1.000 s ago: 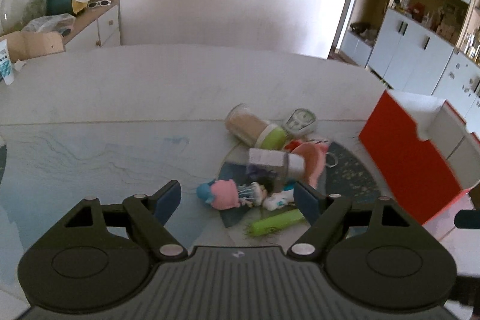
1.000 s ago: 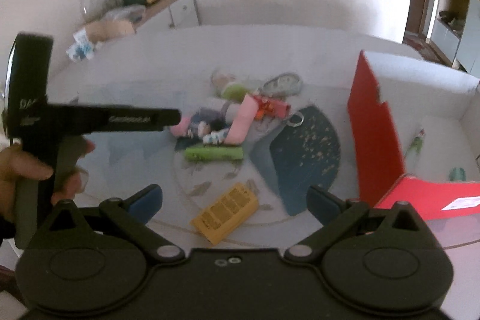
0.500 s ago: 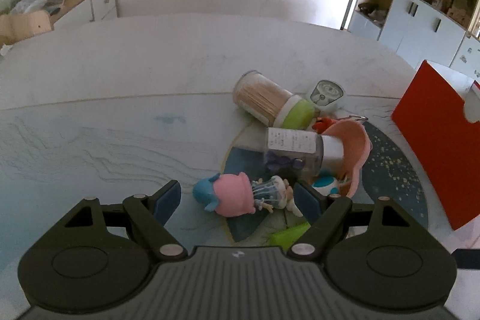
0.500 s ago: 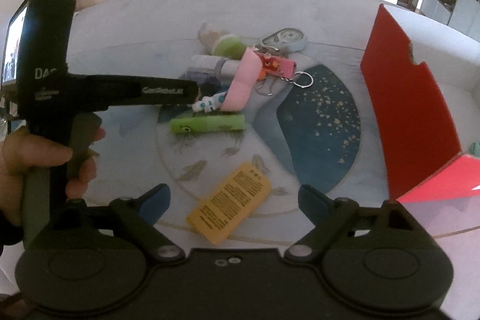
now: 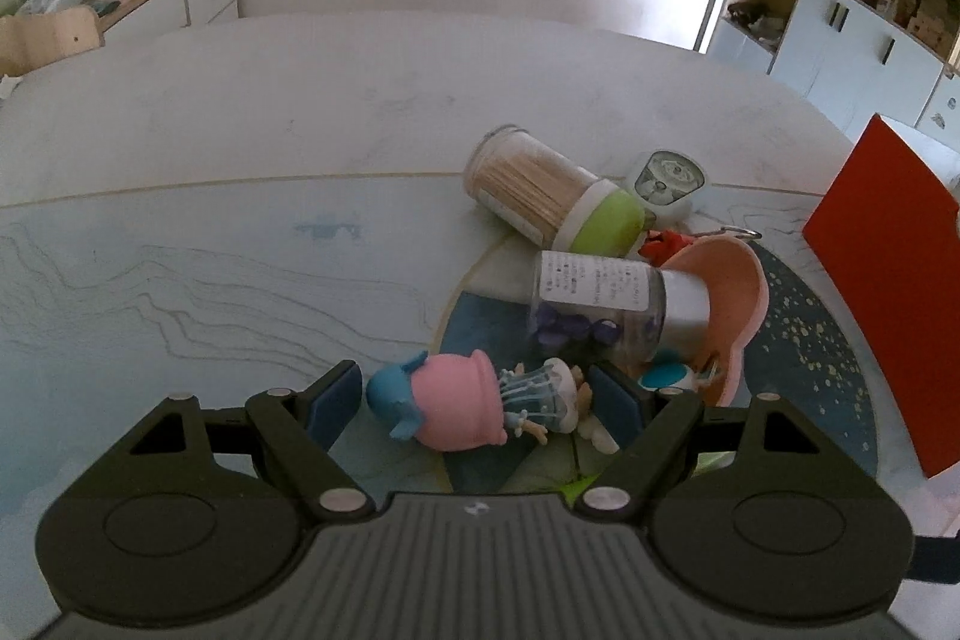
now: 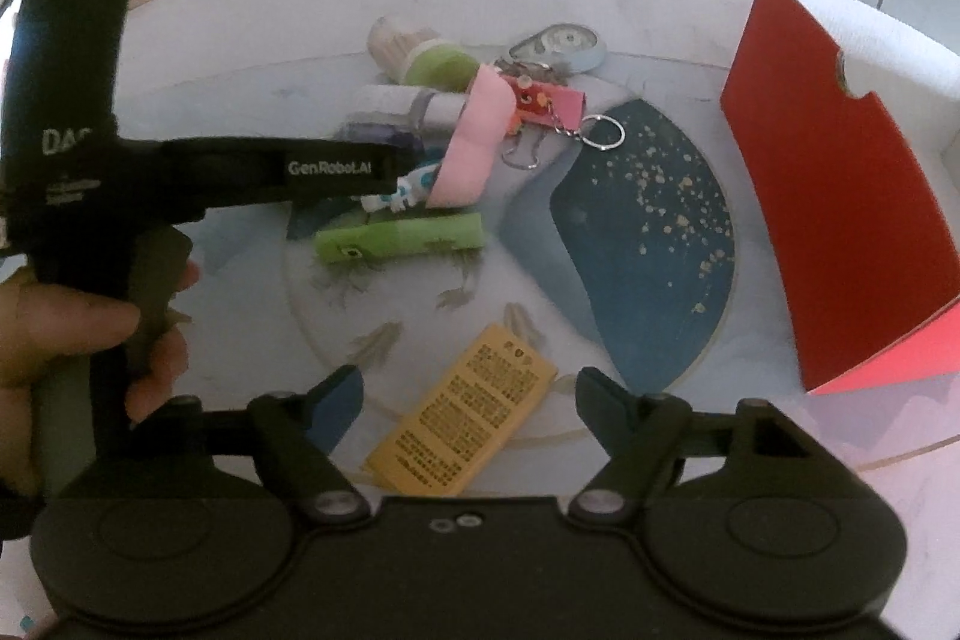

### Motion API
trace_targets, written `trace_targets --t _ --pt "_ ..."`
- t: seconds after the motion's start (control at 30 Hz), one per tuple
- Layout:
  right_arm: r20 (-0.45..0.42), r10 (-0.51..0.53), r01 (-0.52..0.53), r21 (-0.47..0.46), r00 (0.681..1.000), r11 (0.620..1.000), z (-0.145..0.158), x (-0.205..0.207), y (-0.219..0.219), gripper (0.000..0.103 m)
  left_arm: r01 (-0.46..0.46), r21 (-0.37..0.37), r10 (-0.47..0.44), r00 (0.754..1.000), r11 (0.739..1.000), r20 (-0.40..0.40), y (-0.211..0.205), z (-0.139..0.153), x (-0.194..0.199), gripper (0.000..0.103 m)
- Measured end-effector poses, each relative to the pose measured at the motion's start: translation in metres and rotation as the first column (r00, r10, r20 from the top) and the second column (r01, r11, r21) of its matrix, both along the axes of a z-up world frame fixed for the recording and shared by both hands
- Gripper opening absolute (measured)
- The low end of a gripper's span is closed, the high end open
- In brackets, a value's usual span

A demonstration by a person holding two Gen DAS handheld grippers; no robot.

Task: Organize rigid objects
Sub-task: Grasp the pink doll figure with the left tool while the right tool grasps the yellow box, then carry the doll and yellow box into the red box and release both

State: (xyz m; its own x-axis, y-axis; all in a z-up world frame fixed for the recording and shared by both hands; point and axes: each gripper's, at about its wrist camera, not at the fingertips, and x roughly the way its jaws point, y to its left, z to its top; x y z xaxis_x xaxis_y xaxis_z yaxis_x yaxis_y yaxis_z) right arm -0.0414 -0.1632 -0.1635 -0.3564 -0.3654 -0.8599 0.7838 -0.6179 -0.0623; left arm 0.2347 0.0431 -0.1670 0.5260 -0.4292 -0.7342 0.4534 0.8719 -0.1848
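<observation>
On the pale table, a small heap of objects lies over a round blue-and-white mat. Between the spread fingers of the left gripper lies a pink-and-blue toy figure, on its side; the pads stand clear of it on both sides, so nothing is clamped. Just beyond it lies a clear bottle with a silver cap, its cap end resting in a pink scoop. Farther back a toothpick jar with a green lid lies tipped over, a small white round case beside it.

From the right wrist view, the right gripper hangs over a yellow printed packet, its jaws closing with the packet below and between them (not yet touching it, as far as can be seen). A green bar-shaped item lies past the packet, near the heap. A red keychain charm sits by the scoop. A red box stands open at the right edge. A person's hand grips the left tool's handle.
</observation>
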Motion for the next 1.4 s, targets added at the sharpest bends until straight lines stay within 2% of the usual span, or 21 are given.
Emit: trace_targets --t 0.23,0.4,0.57,0.73,1.07,1.4 --pt "0.003 -0.015 0.015 0.029 1.000 0.999 -0.012 0.000 0.000 0.062 -0.002 -0.002 0.002 1.000 1.000 0.011 0.002 -0.003 -0.001 0.082" --pt "-0.010 -0.029 0.029 0.026 1.000 0.999 -0.011 0.004 0.002 0.051 -0.013 -0.011 0.013 1.000 1.000 0.021 0.008 -0.004 -0.003 0.079" --pt "-0.006 -0.035 0.035 0.016 0.999 0.999 -0.010 0.006 0.005 0.042 -0.027 -0.023 0.027 0.999 0.999 0.022 0.014 -0.004 -0.004 0.078" --pt "-0.036 -0.036 0.036 0.013 0.999 0.999 -0.007 0.006 0.012 0.030 -0.029 -0.039 0.030 0.999 0.999 0.018 0.021 -0.005 -0.004 0.078" --pt "-0.072 -0.078 0.076 -0.029 0.994 0.997 0.009 0.000 0.032 0.029 -0.050 -0.068 0.050 0.999 0.996 -0.001 0.037 -0.001 -0.011 0.078" --pt "-0.095 -0.083 0.073 -0.103 0.992 0.992 0.049 0.002 0.051 0.029 -0.014 -0.117 0.011 1.000 0.993 -0.027 0.049 0.031 -0.026 0.078"
